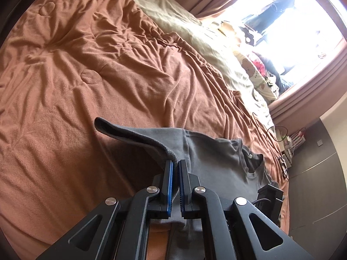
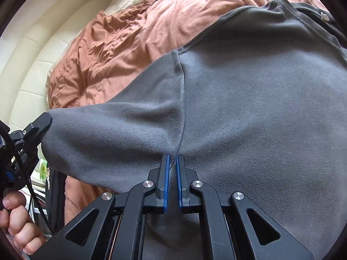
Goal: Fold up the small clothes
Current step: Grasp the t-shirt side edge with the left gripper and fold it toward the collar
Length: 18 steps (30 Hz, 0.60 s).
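Note:
A grey fleece shirt (image 1: 216,158) lies on the rust-brown blanket (image 1: 86,65) of a bed, its collar toward the right in the left wrist view. My left gripper (image 1: 176,164) is shut on the cuff end of a sleeve (image 1: 130,133), which is lifted off the blanket. In the right wrist view the grey shirt (image 2: 249,108) fills most of the frame. My right gripper (image 2: 172,159) is shut on the fabric at the underarm seam, where the sleeve (image 2: 121,125) meets the body. The other gripper (image 2: 34,127) shows at the left edge, holding the sleeve's end.
A cream sheet (image 1: 184,32) and a printed pillow (image 1: 253,69) lie along the bed's far side by a bright window (image 1: 292,17). A padded cream headboard (image 2: 32,54) is on the left. A hand (image 2: 17,223) grips the other tool. Cables (image 1: 277,132) lie at the bed's edge.

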Tool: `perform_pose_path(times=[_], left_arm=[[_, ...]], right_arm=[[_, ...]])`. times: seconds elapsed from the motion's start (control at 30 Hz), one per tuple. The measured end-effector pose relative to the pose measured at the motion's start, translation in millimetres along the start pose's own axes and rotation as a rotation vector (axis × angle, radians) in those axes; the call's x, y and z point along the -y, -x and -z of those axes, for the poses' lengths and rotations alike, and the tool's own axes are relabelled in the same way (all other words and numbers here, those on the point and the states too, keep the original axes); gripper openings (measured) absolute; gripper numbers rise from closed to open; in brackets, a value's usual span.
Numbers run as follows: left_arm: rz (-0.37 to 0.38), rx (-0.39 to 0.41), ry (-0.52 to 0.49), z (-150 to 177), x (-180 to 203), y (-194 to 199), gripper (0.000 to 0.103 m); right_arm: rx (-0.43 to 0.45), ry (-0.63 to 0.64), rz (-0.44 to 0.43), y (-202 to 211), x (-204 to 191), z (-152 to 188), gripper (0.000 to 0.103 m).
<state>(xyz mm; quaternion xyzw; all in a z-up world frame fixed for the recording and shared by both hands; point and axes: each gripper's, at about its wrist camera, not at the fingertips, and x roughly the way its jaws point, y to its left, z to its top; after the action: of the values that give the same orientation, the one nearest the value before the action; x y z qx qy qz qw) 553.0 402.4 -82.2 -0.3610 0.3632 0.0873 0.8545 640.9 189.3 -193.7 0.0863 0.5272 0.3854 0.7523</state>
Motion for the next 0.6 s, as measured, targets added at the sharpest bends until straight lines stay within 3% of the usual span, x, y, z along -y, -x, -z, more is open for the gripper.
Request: perform_pose_path(times=[0.37, 0.47, 0.5, 0.53, 0.6], left_arm=[[0.054, -0.031, -0.086, 4.5, 60.3, -18.2, 0.005], [0.072, -0.05, -0.113, 10.1, 79.6, -28.0, 0.005], [0.076, -0.057, -0.122, 12.4, 85.6, -31.8, 0.005], [0.081, -0.066, -0.128, 15.0, 91.4, -36.0, 0.005], [0.088, -0.085, -0.14, 20.9, 102.0, -44.3, 0.005]], right_arm=[[0.068, -0.048, 0.001, 48.2, 28.6, 6.6, 0.006], [0.088, -0.053, -0.008, 65.7, 36.5, 11.0, 0.03], [0.106, -0.052, 0.007, 72.8, 39.0, 12.7, 0.042], [0.124, -0.049, 0.02, 80.4, 41.7, 14.7, 0.047], [0.141, -0.058, 0.028, 91.4, 48.2, 18.7, 0.047]])
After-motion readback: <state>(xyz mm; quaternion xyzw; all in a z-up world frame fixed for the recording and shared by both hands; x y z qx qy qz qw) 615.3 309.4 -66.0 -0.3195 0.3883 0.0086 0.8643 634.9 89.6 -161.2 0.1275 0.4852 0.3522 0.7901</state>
